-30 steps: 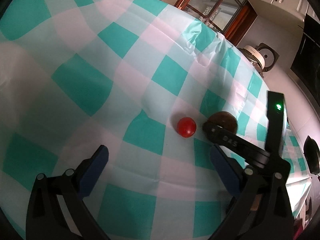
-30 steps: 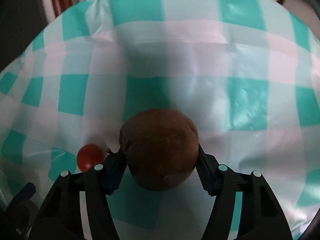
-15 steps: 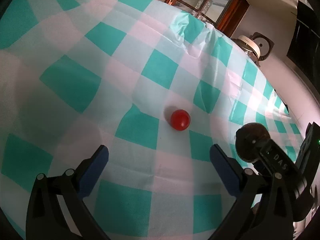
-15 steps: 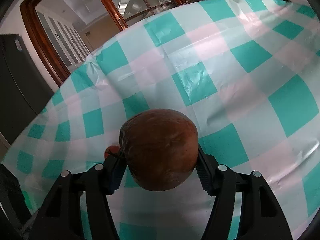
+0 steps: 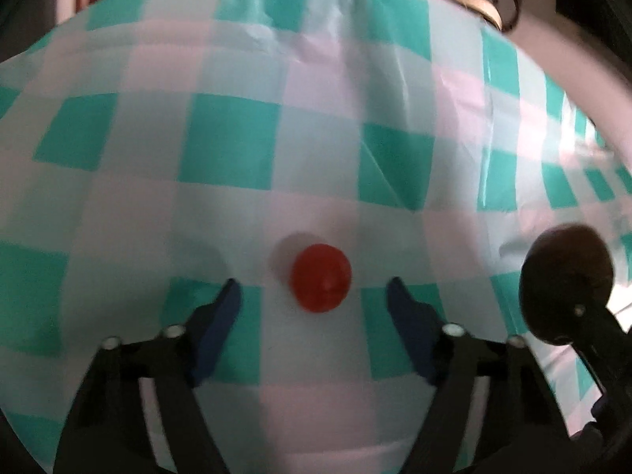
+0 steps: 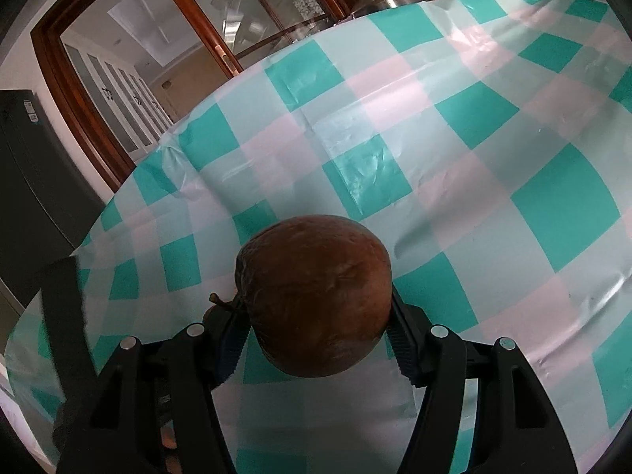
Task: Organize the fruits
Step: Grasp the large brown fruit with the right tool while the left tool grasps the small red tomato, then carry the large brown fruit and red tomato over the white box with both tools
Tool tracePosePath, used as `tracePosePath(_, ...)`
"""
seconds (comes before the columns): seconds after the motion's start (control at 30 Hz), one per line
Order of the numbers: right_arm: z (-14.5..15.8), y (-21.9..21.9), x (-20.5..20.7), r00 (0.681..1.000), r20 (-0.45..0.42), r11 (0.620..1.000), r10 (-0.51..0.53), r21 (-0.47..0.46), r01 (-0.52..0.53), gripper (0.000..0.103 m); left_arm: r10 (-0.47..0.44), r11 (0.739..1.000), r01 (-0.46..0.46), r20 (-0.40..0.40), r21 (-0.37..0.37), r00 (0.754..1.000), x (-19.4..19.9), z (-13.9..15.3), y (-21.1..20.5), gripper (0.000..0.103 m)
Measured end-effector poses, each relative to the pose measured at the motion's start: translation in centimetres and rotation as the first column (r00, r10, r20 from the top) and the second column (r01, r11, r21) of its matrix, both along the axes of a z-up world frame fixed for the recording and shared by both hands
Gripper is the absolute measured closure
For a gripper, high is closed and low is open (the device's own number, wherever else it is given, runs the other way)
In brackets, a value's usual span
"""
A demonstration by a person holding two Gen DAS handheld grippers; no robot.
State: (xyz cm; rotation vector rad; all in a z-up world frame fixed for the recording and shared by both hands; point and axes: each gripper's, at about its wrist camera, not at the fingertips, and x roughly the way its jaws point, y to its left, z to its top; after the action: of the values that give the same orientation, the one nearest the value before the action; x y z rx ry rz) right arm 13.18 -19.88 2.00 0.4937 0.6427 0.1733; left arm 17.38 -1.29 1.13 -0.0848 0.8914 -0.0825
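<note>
Since the earlier frames the left gripper (image 5: 314, 290) has swung over the small round red fruit (image 5: 320, 277), its jaws just closing yet clear of it on the teal-and-white checked tablecloth (image 5: 229, 146). Only the right view shows the right gripper (image 6: 316, 324) clamping the brown wrinkled round fruit (image 6: 314, 296), right of the red fruit.

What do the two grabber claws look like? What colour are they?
Both look alike. The left gripper has black plastic arms with round silver bolts, and its fingers carry dark blue pads. The right gripper is the same black frame with silver bolts, and its pads are ridged. No cables, hands or sleeves show.
</note>
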Motion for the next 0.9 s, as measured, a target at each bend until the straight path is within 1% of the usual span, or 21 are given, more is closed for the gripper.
tracePosePath(0.1,0.0,0.2,0.2,1.000,-0.001,1.000,0.001,-0.001,-0.001,0.041,-0.002,1.000,0.002,-0.013,0.023,1.000,0.8,-0.2,-0.1,0.036)
tracePosePath(0.17,0.0,0.2,0.2,1.000,-0.002,1.000,0.001,-0.001,-0.001,0.041,-0.001,0.999,0.002,-0.014,0.050,1.000,1.2,-0.3,-0.1,0.042)
tracePosePath(0.2,0.0,0.2,0.2,1.000,-0.002,1.000,0.002,-0.001,-0.002,0.041,0.000,0.998,0.001,-0.014,0.064,1.000,1.3,-0.3,-0.1,0.049)
tracePosePath(0.23,0.0,0.2,0.2,1.000,-0.001,1.000,0.002,-0.001,-0.002,0.041,0.003,0.997,-0.002,-0.012,0.073,1.000,1.3,-0.3,0.1,0.059)
tracePosePath(0.27,0.0,0.2,0.3,1.000,-0.001,1.000,0.003,0.000,-0.003,0.041,-0.009,0.998,0.009,-0.008,0.058,1.000,1.3,-0.2,0.2,0.067)
tracePosePath(0.3,0.0,0.2,0.3,1.000,0.000,1.000,0.005,0.001,-0.005,0.041,-0.025,0.999,0.025,-0.004,0.027,1.000,1.1,-0.2,0.6,0.072)
tracePosePath(0.4,0.0,0.1,0.2,1.000,0.005,1.000,0.014,0.007,-0.014,0.041,-0.008,1.000,0.008,0.012,-0.003,1.000,-0.3,0.0,1.8,0.072)
tracePosePath(0.47,-0.1,0.1,0.2,1.000,0.006,1.000,0.018,0.010,-0.018,0.041,0.012,1.000,-0.011,0.050,-0.015,0.999,-3.0,0.6,3.2,0.072)
tracePosePath(0.57,-0.1,0.1,0.2,1.000,0.008,1.000,0.023,0.010,-0.023,0.041,0.041,0.995,-0.033,0.089,-0.091,0.995,-8.1,1.5,5.4,0.072)
tracePosePath(0.63,-0.1,0.2,0.2,1.000,0.007,1.000,0.028,0.009,-0.028,0.041,0.058,0.994,-0.047,0.122,-0.095,0.991,-11.4,1.6,6.4,0.072)
tracePosePath(0.7,-0.1,0.3,0.2,0.999,0.009,0.999,0.033,0.007,-0.033,0.041,0.062,0.991,-0.045,0.134,-0.125,0.989,-13.0,1.6,6.9,0.072)
tracePosePath(0.77,-0.1,0.4,0.2,0.999,0.009,0.999,0.040,0.008,-0.040,0.041,0.059,0.988,-0.037,0.143,-0.151,0.988,-13.5,2.0,6.6,0.072)
tracePosePath(0.8,-0.2,0.4,0.2,0.999,0.011,0.999,0.043,0.008,-0.043,0.041,0.055,0.987,-0.031,0.153,-0.155,0.987,-13.3,2.0,6.0,0.072)
tracePosePath(0.9,-0.2,0.7,0.5,0.998,0.008,0.998,0.057,0.007,-0.057,0.041,0.052,0.988,-0.025,0.175,-0.155,0.983,-13.1,2.4,6.2,0.072)
